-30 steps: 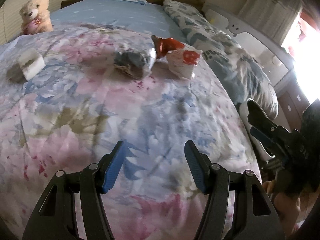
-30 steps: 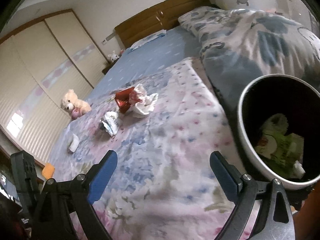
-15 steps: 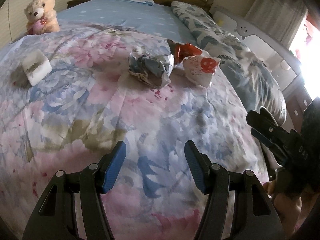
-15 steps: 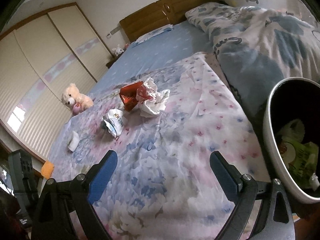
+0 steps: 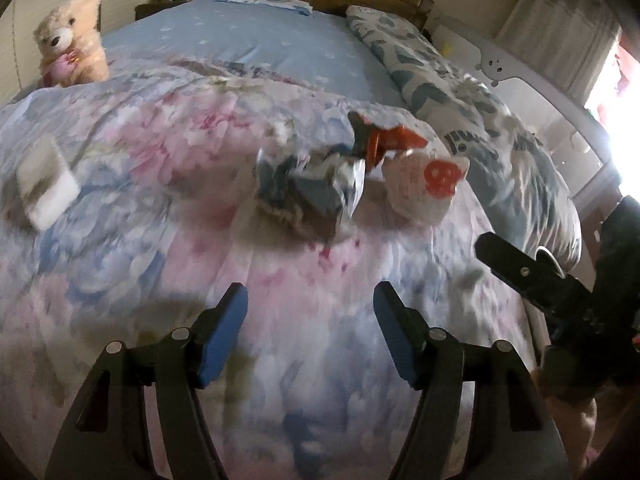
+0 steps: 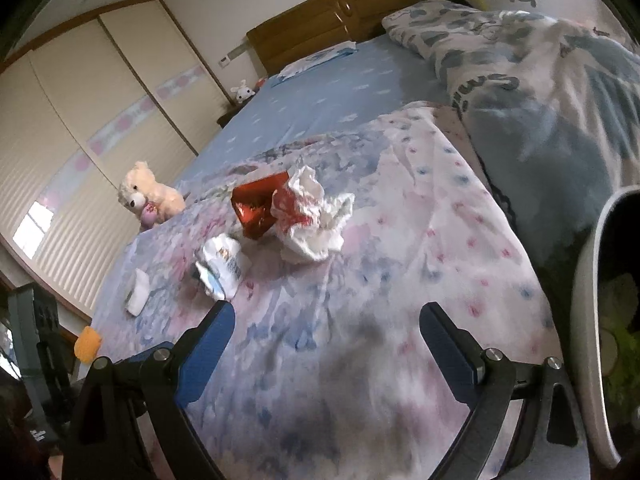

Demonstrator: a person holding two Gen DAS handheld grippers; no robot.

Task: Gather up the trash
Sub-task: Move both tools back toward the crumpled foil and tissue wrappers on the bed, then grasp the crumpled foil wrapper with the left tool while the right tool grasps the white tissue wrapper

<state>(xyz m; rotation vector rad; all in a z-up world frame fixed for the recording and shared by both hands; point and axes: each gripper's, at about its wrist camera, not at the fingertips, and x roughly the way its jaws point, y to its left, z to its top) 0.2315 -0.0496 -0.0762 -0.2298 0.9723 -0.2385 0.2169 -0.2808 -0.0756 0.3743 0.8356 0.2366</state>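
On the floral quilt point(image 5: 160, 248) lies a cluster of trash: a crumpled blue-and-silver wrapper point(image 5: 312, 192) point(image 6: 220, 268), a red foil wrapper point(image 5: 384, 142) point(image 6: 256, 208) and a crumpled white paper with red print point(image 5: 428, 184) point(image 6: 312, 216). A small white packet point(image 5: 46, 184) point(image 6: 138, 298) lies apart, to their left. My left gripper point(image 5: 310, 332) hovers short of the blue-and-silver wrapper; its jaws are opening with nothing between them. My right gripper point(image 6: 326, 346) is wide open and empty, short of the pile. A white bin point(image 6: 588, 340) holding trash stands at its right.
A teddy bear point(image 5: 70, 46) point(image 6: 150, 196) sits at the quilt's far left. A rolled blue-patterned duvet point(image 5: 480, 128) point(image 6: 560, 92) runs along the right side. Wooden headboard point(image 6: 344, 12) and pillow point(image 5: 264, 0) lie beyond; sliding wardrobe doors point(image 6: 80, 120) stand left.
Both grippers have moved forward over the quilt toward the trash, which now looks nearer. The left jaws stand slightly wider. The bin has slid toward the right edge of the right wrist view.
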